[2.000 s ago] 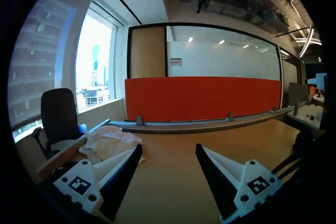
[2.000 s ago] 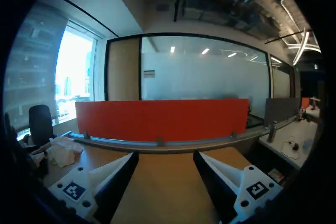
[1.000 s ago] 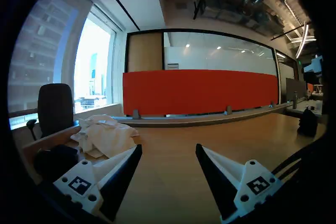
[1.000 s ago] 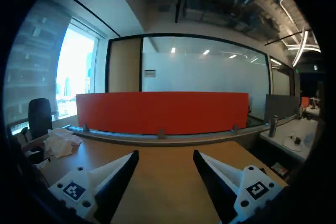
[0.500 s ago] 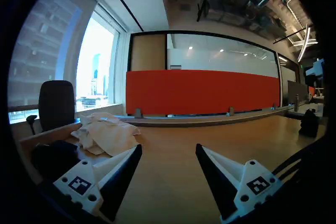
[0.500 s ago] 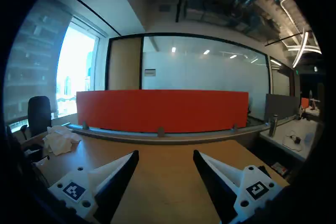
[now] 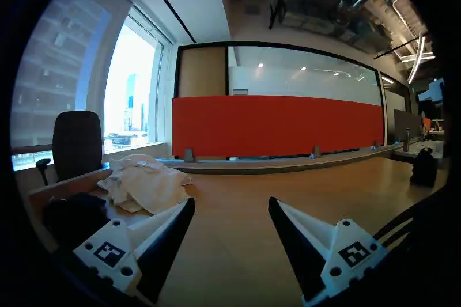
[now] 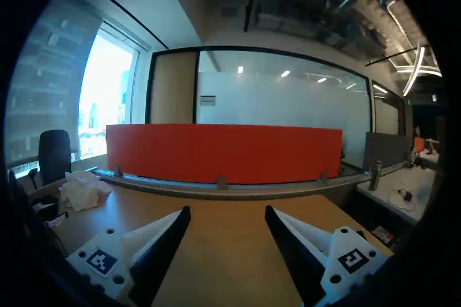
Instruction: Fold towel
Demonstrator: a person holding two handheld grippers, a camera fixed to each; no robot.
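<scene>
A crumpled cream towel (image 7: 144, 183) lies in a heap on the wooden desk (image 7: 248, 192), at the far left. In the left gripper view it sits just beyond the left finger. My left gripper (image 7: 230, 206) stands open low over the desk, nothing between its fingers. In the right gripper view the same towel (image 8: 82, 189) shows small at the far left of the desk (image 8: 230, 232). My right gripper (image 8: 226, 213) is open too, well to the right of the towel, holding nothing.
An orange divider panel (image 7: 276, 125) runs along the desk's far edge. A black office chair (image 7: 76, 143) stands by the window at left. A dark object (image 7: 423, 167) sits on the desk at right. Another desk (image 8: 403, 189) with a bottle lies beyond.
Both grippers dropped lower over the desk about two seconds ago, then nearly settled. The towel has not moved. Both stay open.
</scene>
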